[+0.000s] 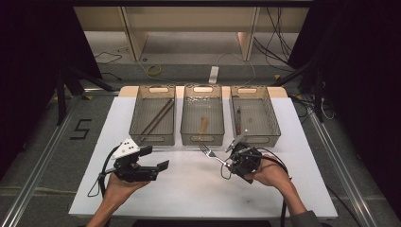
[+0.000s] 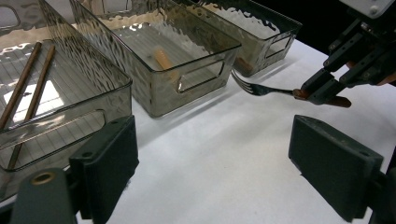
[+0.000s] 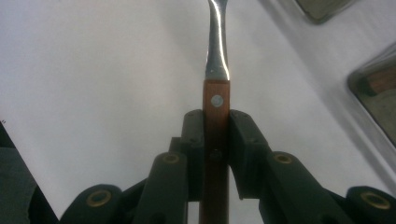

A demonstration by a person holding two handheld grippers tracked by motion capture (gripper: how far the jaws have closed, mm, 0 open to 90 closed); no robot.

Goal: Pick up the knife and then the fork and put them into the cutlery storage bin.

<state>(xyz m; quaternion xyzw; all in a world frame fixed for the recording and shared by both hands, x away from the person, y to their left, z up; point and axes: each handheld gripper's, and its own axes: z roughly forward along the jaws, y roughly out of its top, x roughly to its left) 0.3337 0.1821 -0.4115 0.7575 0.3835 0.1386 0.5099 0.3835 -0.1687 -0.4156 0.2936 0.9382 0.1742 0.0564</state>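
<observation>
Your right gripper point(image 1: 230, 163) clamps the fork point(image 1: 211, 154) by its wooden handle, tines raised above the table point(image 1: 189, 189) before the middle bin point(image 1: 202, 115) (chopsticks, another utensil and a knife seem already binned). Binning remains. Your left gripper point(image 1: 157, 158) waits, jaws wide and empty.

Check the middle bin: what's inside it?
The middle bin holds one item with a light wooden handle, lying lengthwise. The rippled wall blurs its far end in the left gripper view, so what kind of utensil it is can't be told.
</observation>
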